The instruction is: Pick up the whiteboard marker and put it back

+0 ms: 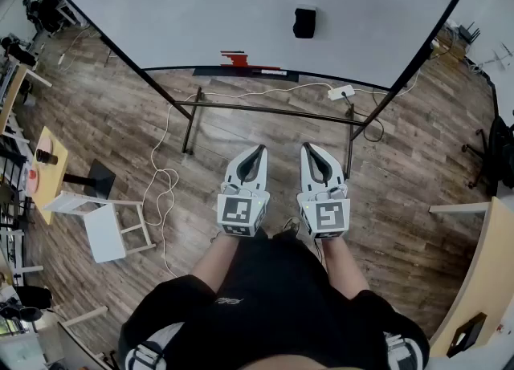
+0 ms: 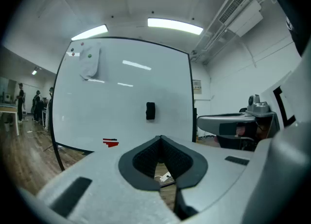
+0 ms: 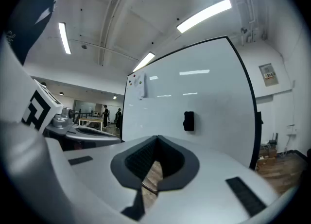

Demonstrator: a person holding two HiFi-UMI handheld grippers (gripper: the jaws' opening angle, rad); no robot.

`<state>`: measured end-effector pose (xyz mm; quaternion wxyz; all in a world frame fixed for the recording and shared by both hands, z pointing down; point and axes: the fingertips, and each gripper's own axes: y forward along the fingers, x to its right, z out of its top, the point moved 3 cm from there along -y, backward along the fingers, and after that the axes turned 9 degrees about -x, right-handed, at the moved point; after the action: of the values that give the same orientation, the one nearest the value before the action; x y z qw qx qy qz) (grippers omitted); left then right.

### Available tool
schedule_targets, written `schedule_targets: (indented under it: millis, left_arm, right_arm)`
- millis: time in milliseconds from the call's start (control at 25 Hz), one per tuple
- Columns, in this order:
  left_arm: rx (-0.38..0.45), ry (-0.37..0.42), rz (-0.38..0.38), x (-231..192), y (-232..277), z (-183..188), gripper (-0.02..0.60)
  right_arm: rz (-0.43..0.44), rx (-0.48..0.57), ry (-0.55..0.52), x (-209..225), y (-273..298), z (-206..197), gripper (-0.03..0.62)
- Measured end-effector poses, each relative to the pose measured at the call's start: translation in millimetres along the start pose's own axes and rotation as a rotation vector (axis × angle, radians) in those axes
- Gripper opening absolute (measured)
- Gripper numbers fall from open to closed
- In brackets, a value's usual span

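Observation:
A large whiteboard (image 1: 241, 7) on a black stand faces me. Red markers (image 1: 235, 59) lie on its bottom ledge, and they show as a small red patch (image 2: 110, 143) in the left gripper view. A black eraser (image 1: 303, 22) sticks to the board's right half. My left gripper (image 1: 255, 154) and right gripper (image 1: 312, 150) are held side by side in front of my body, well short of the board and pointing at it. Each gripper is shut with its tips meeting and nothing between them, as the left gripper view (image 2: 160, 138) and the right gripper view (image 3: 157, 138) both show.
A white power strip (image 1: 340, 92) and a long white cable (image 1: 165, 176) lie on the wooden floor under the board. A white step stool (image 1: 108, 224) and a small yellow table (image 1: 48, 168) stand at the left, a wooden desk (image 1: 482, 280) at the right.

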<state>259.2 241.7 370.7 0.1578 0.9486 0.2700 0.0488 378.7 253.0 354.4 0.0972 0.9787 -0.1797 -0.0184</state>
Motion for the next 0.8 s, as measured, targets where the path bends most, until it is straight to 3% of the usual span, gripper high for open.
schedule_targets:
  millis: [480, 800]
  left_arm:
    - [-0.052, -0.036, -0.011, -21, 36, -21, 0.007]
    - [-0.042, -0.079, -0.086, -66, 97, -9, 0.006]
  right_arm:
    - [0.011, -0.040, 0.009, 10, 47, -21, 0.003]
    - [-0.012, -0.143, -0.092, 19, 114, -8, 0.003]
